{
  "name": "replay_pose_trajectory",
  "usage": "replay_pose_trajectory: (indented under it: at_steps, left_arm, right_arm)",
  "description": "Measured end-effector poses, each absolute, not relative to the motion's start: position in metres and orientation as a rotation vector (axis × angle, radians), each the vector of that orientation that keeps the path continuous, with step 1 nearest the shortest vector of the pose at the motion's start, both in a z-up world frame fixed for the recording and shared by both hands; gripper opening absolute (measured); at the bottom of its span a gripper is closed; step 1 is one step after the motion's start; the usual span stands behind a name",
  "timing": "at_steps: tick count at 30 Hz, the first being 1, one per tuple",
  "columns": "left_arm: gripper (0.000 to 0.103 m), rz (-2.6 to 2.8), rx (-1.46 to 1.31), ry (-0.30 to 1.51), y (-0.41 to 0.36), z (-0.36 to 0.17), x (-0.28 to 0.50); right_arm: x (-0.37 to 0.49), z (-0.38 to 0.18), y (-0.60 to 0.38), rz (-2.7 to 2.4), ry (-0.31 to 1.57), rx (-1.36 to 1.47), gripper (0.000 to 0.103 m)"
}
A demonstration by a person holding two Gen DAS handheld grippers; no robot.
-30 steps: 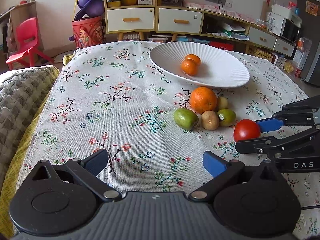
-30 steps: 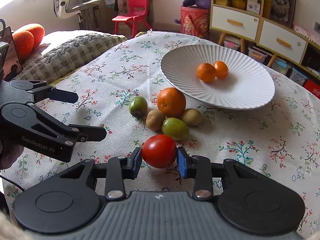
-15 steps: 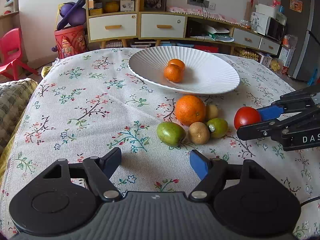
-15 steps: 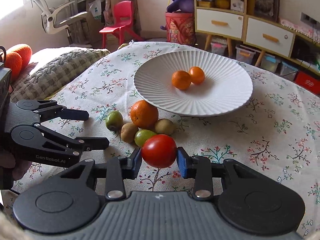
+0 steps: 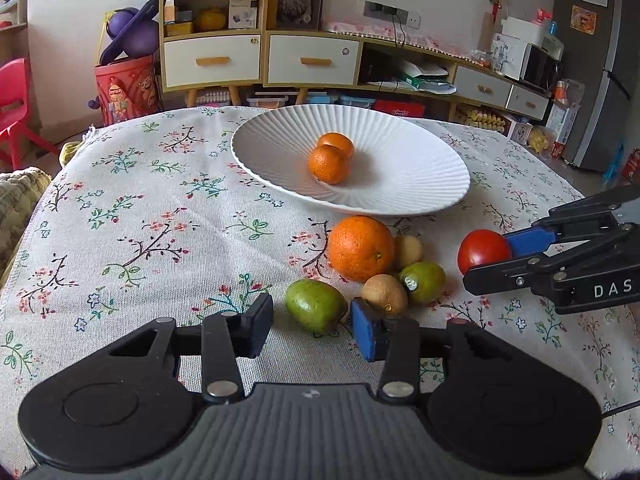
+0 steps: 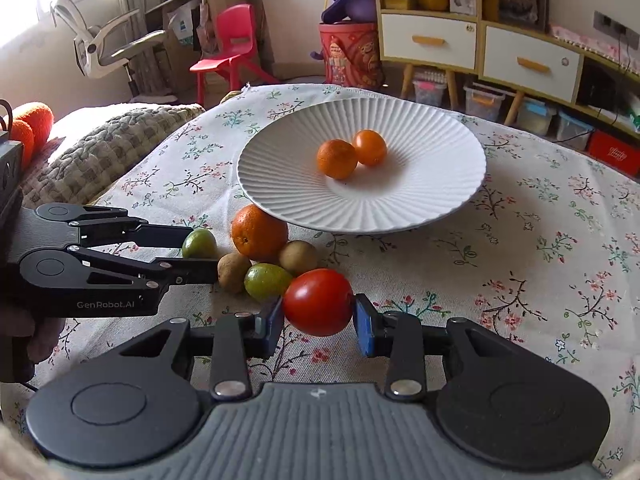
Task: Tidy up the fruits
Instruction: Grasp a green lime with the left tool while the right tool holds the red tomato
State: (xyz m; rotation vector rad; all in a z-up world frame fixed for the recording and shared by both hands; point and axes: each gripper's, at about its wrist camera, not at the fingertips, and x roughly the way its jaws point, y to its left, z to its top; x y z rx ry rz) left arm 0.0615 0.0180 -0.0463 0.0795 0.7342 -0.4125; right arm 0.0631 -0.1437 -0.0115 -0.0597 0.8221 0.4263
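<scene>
Left wrist view: the left gripper [image 5: 312,330] has just been closing round the green fruit [image 5: 316,310] near the plate [image 5: 432,200]; contact cannot be told, and a nudge might roll it.

Right wrist view: the tomato [image 6: 318,302] is clamped in the right gripper [image 6: 318,322] short of the plate; squeezing could bruise it.

Left gripper [image 5: 312,330] jaws closing — green fruit [image 5: 315,310] now between.

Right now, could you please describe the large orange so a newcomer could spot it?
Find the white ribbed plate on the floral tablecloth. Beside its near rim lies a fruit cluster; the large orange is the biggest, among green and brown neighbours.
</scene>
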Motion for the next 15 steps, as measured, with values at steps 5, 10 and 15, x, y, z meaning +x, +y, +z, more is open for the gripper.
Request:
replay_pose_trajectory:
  at_steps: [5, 10, 15]
  left_arm:
    - [0.018, -0.407, 0.071, 0.746, 0.0159, -0.0437, 0.0649]
    - [0.018, -0.392, 0.064, 0.766, 0.0167, -0.0416, 0.0647]
    - [0.018, -0.377, 0.053, 0.781, 0.0194, -0.0372, 0.0634]
  right_arm:
    - [0.0648, -0.0102, -0.1483, 0.422, 0.82, -0.056, 0.034]
    - [0.0653, -0.005, -0.151, 0.416, 0.808, -0.049, 0.034]
    - [0.0649, -0.0022, -0.1517, 0.409, 0.799, -0.046, 0.034]
